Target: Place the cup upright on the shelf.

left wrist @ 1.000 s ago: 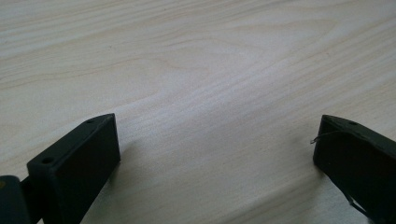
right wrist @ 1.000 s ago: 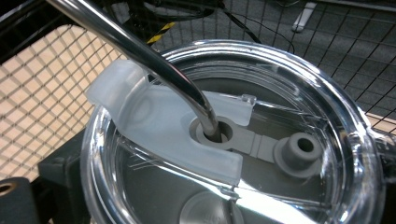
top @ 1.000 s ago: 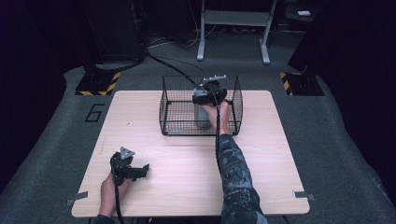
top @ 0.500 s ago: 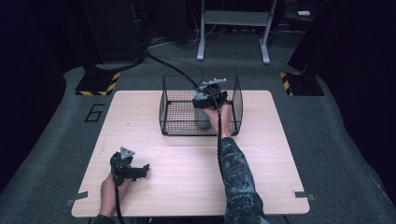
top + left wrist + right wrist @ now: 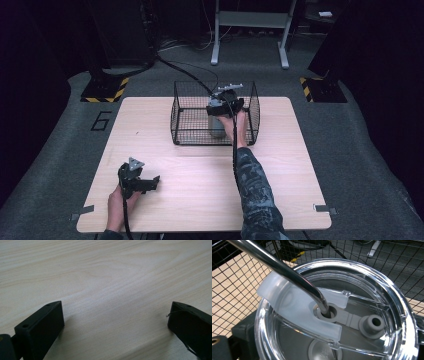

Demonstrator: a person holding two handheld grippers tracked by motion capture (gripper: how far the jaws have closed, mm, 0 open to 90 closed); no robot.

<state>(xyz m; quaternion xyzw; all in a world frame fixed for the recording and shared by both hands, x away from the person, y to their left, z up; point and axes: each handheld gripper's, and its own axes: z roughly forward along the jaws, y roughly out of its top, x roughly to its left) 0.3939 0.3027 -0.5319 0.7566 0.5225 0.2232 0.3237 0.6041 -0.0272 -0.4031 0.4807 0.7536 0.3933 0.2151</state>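
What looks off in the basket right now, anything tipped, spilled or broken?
Nothing stands out. The tumbler stands upright in the wire basket, its clear lid seated and the metal straw through its hole. No spill or damage visible. The left gripper rests open on the bare table.

Lab – hazard-striped stand bases (image 5: 105,91)

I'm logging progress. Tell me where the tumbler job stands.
Done: the tumbler stands upright inside the wire basket. In hand: the right hand-held gripper sits over it, the clear lid and metal straw close up between its jaws; whether it grips is unclear. Left: the left hand-held gripper rests open on the table, idle.
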